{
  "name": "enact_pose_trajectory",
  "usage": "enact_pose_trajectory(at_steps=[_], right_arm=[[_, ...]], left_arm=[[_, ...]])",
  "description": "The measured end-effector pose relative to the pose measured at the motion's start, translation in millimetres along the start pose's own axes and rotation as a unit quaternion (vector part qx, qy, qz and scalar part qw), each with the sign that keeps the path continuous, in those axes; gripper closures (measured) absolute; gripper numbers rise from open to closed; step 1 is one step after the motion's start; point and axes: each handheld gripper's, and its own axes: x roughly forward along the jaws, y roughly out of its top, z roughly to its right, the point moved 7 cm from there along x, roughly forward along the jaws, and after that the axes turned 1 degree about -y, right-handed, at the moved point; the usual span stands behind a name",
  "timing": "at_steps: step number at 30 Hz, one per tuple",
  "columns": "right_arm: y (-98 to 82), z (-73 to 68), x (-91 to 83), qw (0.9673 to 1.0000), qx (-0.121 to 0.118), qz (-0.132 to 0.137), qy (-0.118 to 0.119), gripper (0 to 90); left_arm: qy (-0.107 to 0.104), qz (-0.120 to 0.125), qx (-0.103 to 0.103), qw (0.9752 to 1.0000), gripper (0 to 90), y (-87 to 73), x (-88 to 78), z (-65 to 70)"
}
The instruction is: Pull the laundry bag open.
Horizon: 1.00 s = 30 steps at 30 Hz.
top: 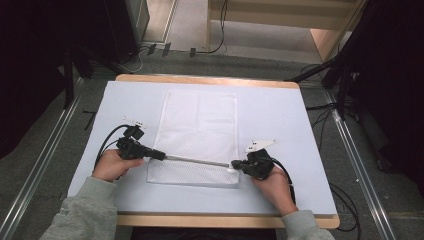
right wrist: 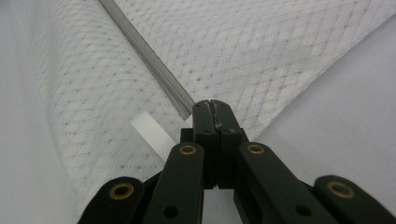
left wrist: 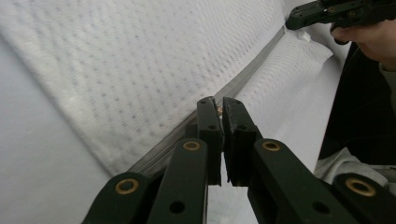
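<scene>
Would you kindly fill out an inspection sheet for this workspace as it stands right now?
Surface: pale blue table top with a wooden edge.
Job's things: white mesh bag lying flat, grey zipper running across its near end.
Clutter: nothing seen.
Grippers: left gripper shut at the zipper's left end, a small brass part between its tips; right gripper shut at the bag's zipper end.
Cables: black cable trailing from the left gripper; more on the floor.
Surroundings: grey floor, metal rails, dark stands.

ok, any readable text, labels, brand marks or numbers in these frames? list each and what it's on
None readable.
White mesh zip bag: no print visible; its small white ribbed tab is blank.
Grey sleeve: a small dark mark near the cuff, too small and blurred to read.
Left gripper and right gripper: no markings visible.
</scene>
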Motion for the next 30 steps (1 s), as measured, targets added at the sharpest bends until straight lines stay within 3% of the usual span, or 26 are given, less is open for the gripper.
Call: enact_pose_trajectory(at_steps=[17,28,30], right_arm=[[0.8,0.6,0.7,1.0,-0.004,0.0,0.003,90.0],[0.9,0.2,0.3,1.0,-0.004,-0.007,0.003,90.0],[1.0,0.4,0.4,1.0,-0.006,-0.007,0.003,90.0]], left_arm=[[0.012,0.015,-0.018,0.9996,88.1,-16.1,-22.1,-17.0],[0.041,0.016,-0.028,0.9986,88.1,-22.7,-28.9,-25.8],[0.035,0.017,-0.031,0.9988,88.1,-25.1,-32.0,-27.5]])
